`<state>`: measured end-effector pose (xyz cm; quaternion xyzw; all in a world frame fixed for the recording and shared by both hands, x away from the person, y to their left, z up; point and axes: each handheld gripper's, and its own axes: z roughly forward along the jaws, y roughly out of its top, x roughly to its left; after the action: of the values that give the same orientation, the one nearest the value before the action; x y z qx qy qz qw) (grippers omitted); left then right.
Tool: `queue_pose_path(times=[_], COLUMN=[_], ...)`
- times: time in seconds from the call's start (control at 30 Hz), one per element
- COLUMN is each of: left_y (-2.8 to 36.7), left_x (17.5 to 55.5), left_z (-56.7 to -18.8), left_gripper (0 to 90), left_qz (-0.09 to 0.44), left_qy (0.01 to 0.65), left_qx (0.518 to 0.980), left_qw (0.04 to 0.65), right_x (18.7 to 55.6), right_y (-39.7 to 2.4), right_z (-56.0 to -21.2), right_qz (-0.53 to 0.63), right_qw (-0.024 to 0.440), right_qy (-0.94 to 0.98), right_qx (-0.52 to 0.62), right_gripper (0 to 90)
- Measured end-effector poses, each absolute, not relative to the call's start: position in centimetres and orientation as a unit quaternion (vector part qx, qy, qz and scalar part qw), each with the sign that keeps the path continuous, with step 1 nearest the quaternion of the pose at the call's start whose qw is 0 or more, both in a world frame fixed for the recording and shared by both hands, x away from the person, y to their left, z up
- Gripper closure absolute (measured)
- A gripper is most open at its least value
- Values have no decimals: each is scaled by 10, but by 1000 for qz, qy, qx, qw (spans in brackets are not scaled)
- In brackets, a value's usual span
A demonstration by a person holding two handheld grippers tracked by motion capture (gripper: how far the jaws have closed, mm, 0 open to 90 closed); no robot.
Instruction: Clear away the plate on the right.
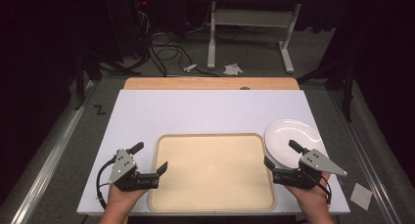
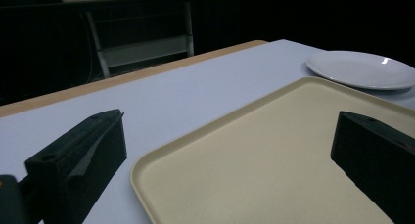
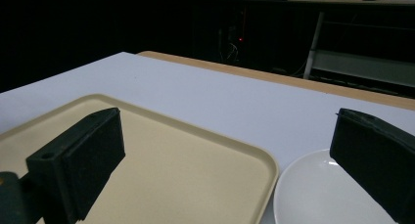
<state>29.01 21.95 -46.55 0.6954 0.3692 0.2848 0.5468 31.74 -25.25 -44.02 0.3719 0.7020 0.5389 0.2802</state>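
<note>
Flanking a tray (image 1: 212,136) on the desk (image 1: 195,111), left gripper (image 1: 149,159) and right gripper (image 1: 279,153) hold jaws spread, beside a plate (image 1: 288,131).

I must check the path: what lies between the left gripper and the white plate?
In the high view, the beige tray, bare, lies between the left gripper and the white plate.

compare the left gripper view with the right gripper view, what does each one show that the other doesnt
Left gripper view: the tray's near-left corner and the plate whole, beyond the tray's far edge. Right gripper view: the tray's far-right corner, a small red light in the dark background, and part of the plate close up. Both: open black jaws, the beige tray, the white plate, the white table top and a grey table frame behind.
</note>
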Motion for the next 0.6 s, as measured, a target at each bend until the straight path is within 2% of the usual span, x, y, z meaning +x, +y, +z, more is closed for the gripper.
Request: queue_pose_path(times=[0.6], left_y=[223], left_x=[289], left_z=[-467], left_gripper=[5], left_qz=[300], left_qy=[375], left_qx=[681], left_qw=[553], right_x=[320], right_y=[-256], right_z=[-440], right_qz=[546], right_qw=[270], right_qy=[697], right_qx=[378], right_gripper=[5])
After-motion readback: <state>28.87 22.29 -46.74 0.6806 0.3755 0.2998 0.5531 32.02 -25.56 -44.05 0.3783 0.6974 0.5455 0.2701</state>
